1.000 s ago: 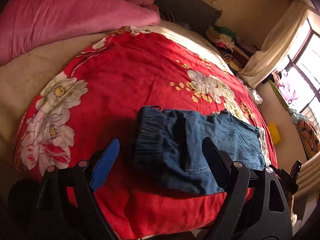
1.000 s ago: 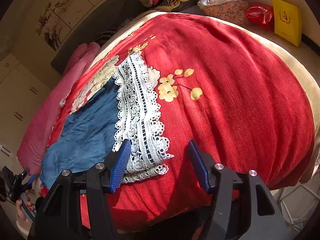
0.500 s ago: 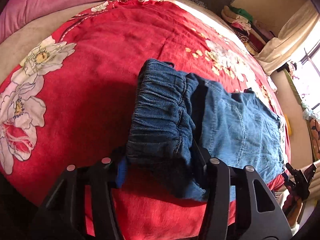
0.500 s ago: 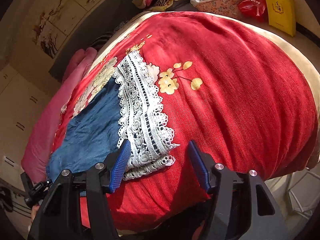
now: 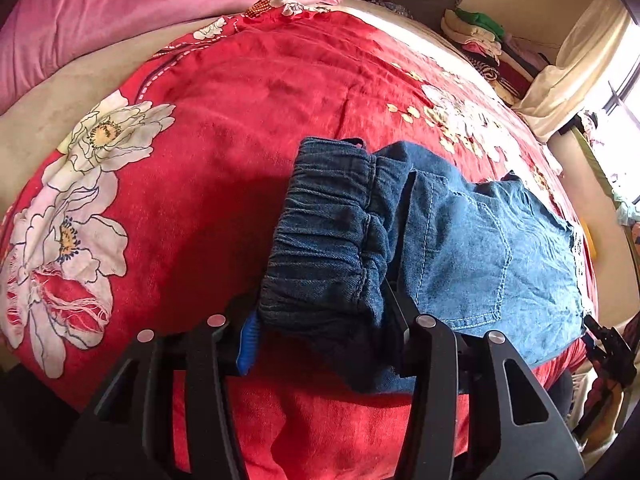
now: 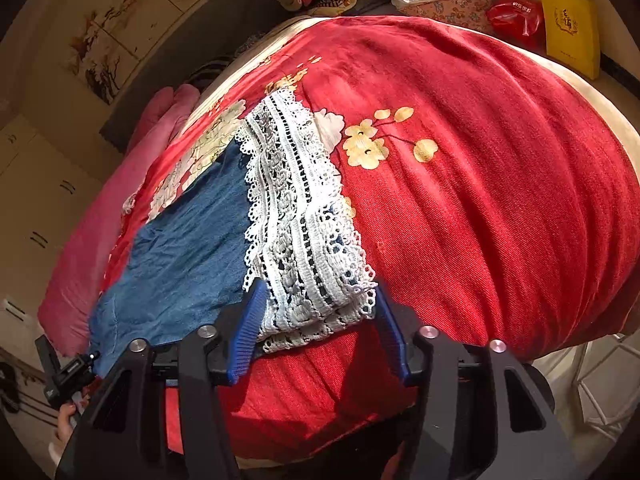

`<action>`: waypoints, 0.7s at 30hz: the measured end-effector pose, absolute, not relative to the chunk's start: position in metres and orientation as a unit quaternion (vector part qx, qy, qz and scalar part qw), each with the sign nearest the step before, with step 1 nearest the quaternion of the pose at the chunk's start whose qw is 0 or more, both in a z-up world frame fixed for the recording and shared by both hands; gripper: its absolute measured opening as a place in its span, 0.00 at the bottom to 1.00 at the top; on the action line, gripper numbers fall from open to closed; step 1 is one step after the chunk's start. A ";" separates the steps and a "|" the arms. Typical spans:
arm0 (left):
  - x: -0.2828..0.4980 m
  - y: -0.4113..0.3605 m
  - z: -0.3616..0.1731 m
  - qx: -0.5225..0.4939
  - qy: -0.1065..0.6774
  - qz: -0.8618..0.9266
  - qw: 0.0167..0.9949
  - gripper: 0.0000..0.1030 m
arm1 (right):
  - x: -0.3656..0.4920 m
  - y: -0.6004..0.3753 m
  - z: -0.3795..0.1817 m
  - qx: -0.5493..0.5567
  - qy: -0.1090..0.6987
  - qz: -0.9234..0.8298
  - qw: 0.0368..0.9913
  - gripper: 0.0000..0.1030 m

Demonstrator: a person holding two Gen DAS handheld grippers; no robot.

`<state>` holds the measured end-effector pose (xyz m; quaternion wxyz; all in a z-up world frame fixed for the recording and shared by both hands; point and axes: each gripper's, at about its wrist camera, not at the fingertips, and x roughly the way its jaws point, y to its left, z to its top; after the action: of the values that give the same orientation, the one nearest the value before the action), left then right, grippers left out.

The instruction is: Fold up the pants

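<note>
Blue denim pants [image 5: 472, 248] lie on a red flowered bedspread [image 5: 248, 92], near its front edge. The gathered elastic waistband [image 5: 328, 240] is in the left wrist view, and my left gripper [image 5: 320, 324] has its open jaws on either side of the waistband's near corner. The white lace hem [image 6: 296, 224] of the legs is in the right wrist view, with the denim [image 6: 180, 256] to its left. My right gripper [image 6: 316, 312] is open, its blue-padded jaws straddling the near end of the lace hem.
A pink quilt [image 5: 152, 12] lies at the head of the bed. Piles of clothes [image 5: 484, 36] sit beyond the bed's far side. A yellow bag [image 6: 570, 28] and a red bag [image 6: 516, 16] lie past the foot of the bed. A window with a curtain [image 5: 576, 56] is at right.
Both grippers have moved forward onto the pants: the left jaws now flank the waistband corner and have narrowed, and the right jaws now flank the lace hem.
</note>
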<state>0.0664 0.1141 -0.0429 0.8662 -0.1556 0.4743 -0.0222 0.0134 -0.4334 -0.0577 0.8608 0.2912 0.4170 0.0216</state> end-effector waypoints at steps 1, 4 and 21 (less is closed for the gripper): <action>0.066 0.114 -0.043 -0.155 0.474 -0.022 0.866 0.39 | 0.014 -0.434 -0.059 0.297 0.414 0.025 0.860 0.26; 0.065 0.113 -0.043 -0.149 0.474 -0.020 0.868 0.40 | 0.008 -0.432 -0.046 0.264 0.403 0.023 0.876 0.20; 0.059 0.109 -0.026 -0.126 0.456 -0.003 0.881 0.49 | -0.018 -0.430 -0.023 0.193 0.388 -0.014 0.901 0.41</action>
<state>0.0587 0.1091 -0.0256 0.8810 -0.1260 0.4561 -0.0031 -0.0182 -0.4296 -0.0231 0.9011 0.1932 0.3878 -0.0145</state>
